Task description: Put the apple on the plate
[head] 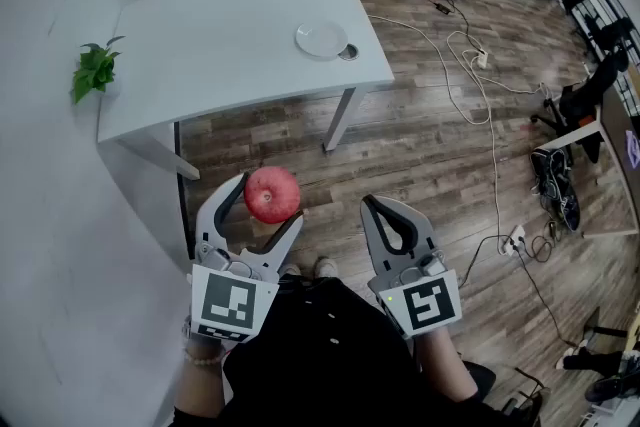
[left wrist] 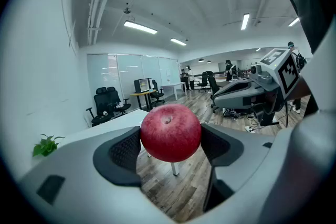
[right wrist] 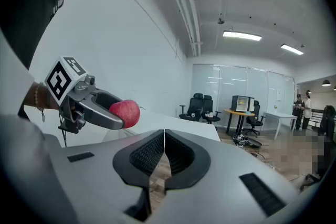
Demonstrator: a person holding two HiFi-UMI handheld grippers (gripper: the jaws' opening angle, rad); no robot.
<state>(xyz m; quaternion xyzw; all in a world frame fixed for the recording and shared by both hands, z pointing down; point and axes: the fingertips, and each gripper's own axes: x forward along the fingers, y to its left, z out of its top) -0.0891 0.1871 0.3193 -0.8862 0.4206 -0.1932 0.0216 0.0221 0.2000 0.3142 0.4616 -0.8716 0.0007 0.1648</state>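
The person is holding both grippers out in front of the body, side by side over the wooden floor, each one tipping slightly downward toward the far side of the scene. The left gripper is reaching a little farther forward than the right one. Its jaws are standing wide and are pinching the red apple between their dark pads. In the left gripper view the apple is sitting stem-dimple up, with a pad pressing on each flank. The wrist behind the left gripper is wearing a bead bracelet. The right gripper is hanging just right of the left one, apart from it. Its jaws are pressing together tip to tip with nothing between them. The white plate is lying near the right edge of the white table, far beyond the apple. A green plant is sitting at the table's left end.
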